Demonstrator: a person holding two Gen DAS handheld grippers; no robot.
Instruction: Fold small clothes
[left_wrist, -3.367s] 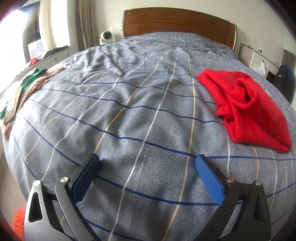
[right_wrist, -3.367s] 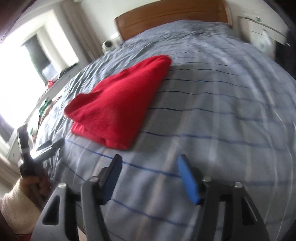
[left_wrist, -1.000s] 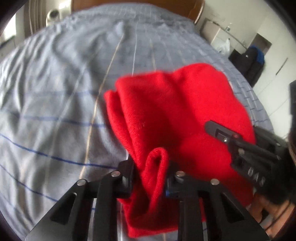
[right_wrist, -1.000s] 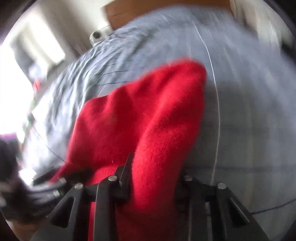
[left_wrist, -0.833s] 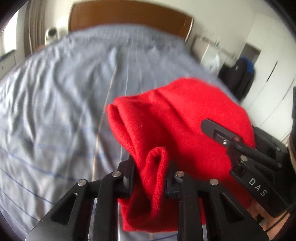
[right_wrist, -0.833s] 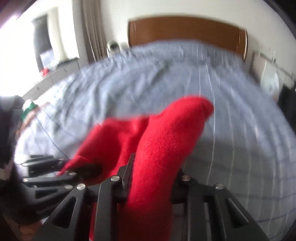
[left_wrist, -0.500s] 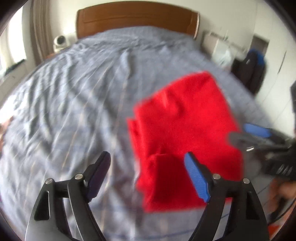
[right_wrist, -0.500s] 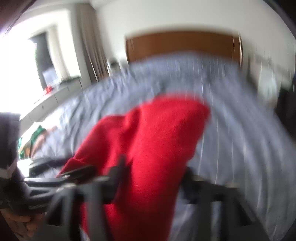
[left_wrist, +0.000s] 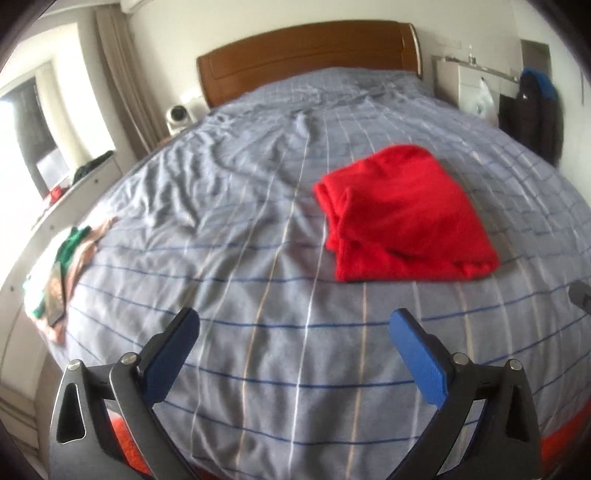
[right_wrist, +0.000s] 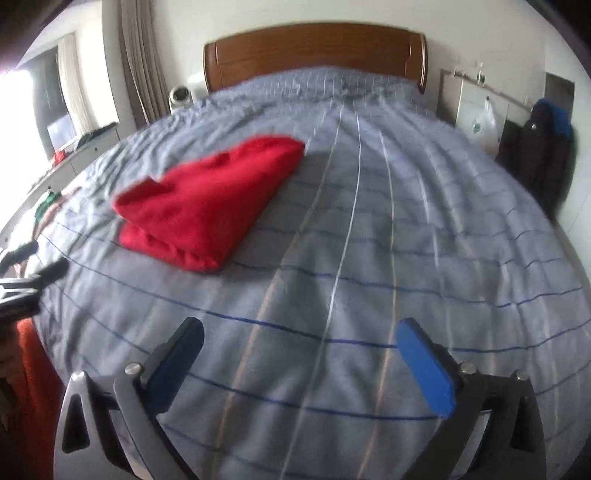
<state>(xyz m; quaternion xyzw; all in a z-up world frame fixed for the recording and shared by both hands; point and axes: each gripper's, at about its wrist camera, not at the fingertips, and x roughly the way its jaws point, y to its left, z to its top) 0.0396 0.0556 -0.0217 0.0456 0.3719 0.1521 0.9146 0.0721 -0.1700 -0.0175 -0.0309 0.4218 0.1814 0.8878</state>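
A red knitted garment (left_wrist: 402, 218) lies folded into a thick rectangle on the grey checked bed (left_wrist: 221, 258), right of the middle. In the right wrist view the same red garment (right_wrist: 207, 199) sits up and to the left. My left gripper (left_wrist: 295, 321) hovers over the near part of the bed, short of the garment; its jaws are opening wide and hold nothing. My right gripper (right_wrist: 300, 328) is likewise drawn back from the garment, jaws opening, with only bedcover between them. The left gripper's dark frame (right_wrist: 22, 273) shows at the left edge of the right wrist view.
A wooden headboard (left_wrist: 306, 55) closes the far end. A loose pile of green and tan clothes (left_wrist: 70, 251) lies at the bed's left edge. A small white camera (left_wrist: 179, 114) stands by the curtain. A dark jacket (left_wrist: 532, 110) hangs at the right wall.
Both grippers were shut on folds of the red garment a second ago. They have let go, opened wide and pulled back toward the foot of the bed; the garment now lies flat.
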